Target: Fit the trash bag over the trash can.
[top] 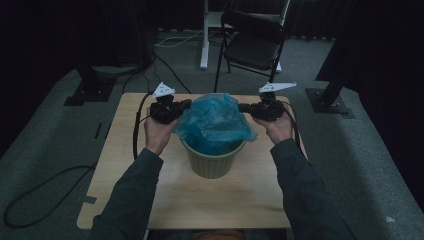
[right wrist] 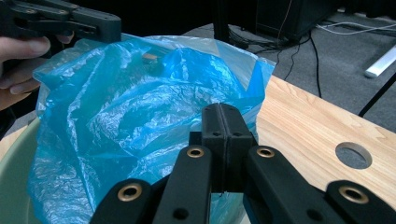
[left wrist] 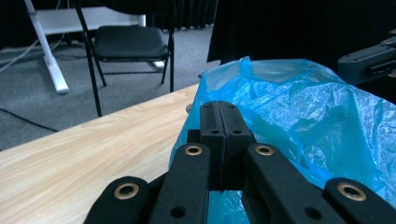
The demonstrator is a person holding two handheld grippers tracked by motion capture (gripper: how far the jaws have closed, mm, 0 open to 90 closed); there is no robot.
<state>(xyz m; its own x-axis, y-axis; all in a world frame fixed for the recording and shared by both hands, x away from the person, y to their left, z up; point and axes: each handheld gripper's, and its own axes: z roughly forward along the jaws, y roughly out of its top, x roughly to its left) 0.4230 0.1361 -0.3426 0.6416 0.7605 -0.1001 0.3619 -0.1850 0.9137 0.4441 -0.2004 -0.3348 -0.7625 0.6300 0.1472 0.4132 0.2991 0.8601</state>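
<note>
table (top: 125,190) carries my green bin (top: 212,162) at centre | blue bag (top: 215,122) sits in it, lying between my tongs | left gripper (top: 186,104), right gripper (top: 243,107): jaws closed, seemingly pinching opposite bag edges, equally near

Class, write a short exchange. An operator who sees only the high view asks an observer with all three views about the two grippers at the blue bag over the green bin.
Operator: Is the left gripper open beside the blue bag?
Observer: No. In the left gripper view its fingers are pressed flat together, with the bag right behind them. I can't tell whether any film is caught between them.
Operator: And the right gripper?
Observer: The right gripper view shows its fingers closed together too, with crumpled bag just beyond the tips.
</note>
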